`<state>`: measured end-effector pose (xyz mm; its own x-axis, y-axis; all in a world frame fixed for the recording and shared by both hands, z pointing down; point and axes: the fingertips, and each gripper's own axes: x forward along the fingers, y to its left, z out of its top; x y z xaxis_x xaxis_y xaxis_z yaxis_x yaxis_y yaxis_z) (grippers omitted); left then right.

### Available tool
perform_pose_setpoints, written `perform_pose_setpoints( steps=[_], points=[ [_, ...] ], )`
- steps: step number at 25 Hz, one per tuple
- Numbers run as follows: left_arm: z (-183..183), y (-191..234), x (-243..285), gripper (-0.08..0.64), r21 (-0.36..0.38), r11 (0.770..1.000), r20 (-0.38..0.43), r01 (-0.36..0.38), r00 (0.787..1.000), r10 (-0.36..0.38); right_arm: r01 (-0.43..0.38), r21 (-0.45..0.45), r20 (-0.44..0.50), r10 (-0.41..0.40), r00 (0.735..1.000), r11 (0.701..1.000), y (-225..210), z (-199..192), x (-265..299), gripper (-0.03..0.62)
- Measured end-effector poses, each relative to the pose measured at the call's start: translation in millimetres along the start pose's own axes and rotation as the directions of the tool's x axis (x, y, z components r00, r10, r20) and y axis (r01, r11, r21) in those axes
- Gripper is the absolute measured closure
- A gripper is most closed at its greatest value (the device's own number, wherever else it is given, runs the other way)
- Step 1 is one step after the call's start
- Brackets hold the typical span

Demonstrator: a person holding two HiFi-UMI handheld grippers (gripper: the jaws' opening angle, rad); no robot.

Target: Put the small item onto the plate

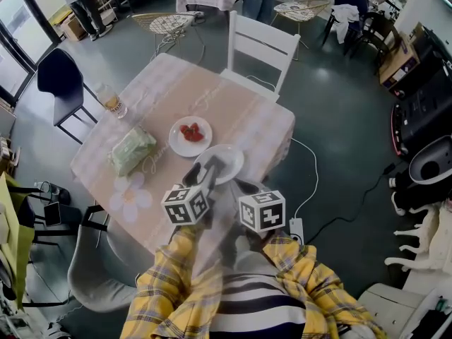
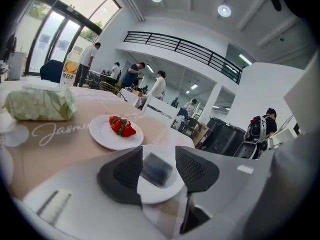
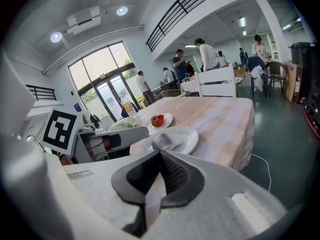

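The surface (image 1: 236, 115), a square table under a pale pink and white checked cloth, carried two plates. The small dark grey-blue rectangular item (image 2: 156, 170) lay flat on the plain white round plate (image 2: 156, 193) that stood near the surface's edge closest to the person. The left gripper (image 2: 158, 151) was released: its two dark, ribbed pads stood wide apart on either side of the item, clear of it. The item rested on the plate by its own weight. In the head view the front of this gripper was blurred over the plate's near rim, so whether it touched the plate could not be told there.

The right gripper (image 3: 160, 156) was clenched, its pads meeting at the tips with nothing between them. It hung just beside the left one, off the near edge of the surface, looking across at the same plate.

Just beyond that plate, towards the middle of the surface, stood a second white round plate (image 1: 178, 143) holding red strawberries (image 1: 191, 132). Left of it lay a soft pale green pack (image 1: 131, 149), and farther off, near the far left edge, an upright clear bottle of orange drink (image 1: 109, 99). A white wooden slatted chair (image 1: 258, 48) stood at the far side. Yellow plaid sleeves (image 1: 166, 281) reached to both grippers
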<state>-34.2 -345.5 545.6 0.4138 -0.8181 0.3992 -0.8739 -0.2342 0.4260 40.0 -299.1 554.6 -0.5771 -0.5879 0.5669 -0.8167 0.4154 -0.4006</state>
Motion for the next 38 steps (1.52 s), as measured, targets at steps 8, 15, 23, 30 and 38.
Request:
perform_pose_setpoints(
  steps=[8,15,23,30,38],
  points=[
    [-3,-27,-34,0.569,-0.011,0.995,0.083,0.103,0.991,-0.101,0.003,0.024,0.014,-0.003,1.000,1.000,11,-10,-12,0.592],
    [-13,-51,-62,0.569,-0.010,0.975,0.109,0.222,0.969,-0.220,0.019,0.030,0.035,-0.021,0.999,0.999,18,-19,-27,0.592],
    [-34,-61,-96,0.569,-0.010,0.958,0.076,0.286,0.956,-0.285,0.065,0.014,0.055,-0.066,0.996,0.998,38,-37,-45,0.592],
    [-49,-64,-139,0.569,-0.035,0.947,0.081,0.319,0.946,-0.315,0.083,0.012,0.074,-0.084,0.994,0.996,64,-56,-64,0.592],
    [-70,-56,-178,0.569,-0.028,0.949,0.047,0.315,0.949,-0.313,0.095,0.019,0.102,-0.096,0.990,0.995,90,-80,-83,0.592]
  ],
)
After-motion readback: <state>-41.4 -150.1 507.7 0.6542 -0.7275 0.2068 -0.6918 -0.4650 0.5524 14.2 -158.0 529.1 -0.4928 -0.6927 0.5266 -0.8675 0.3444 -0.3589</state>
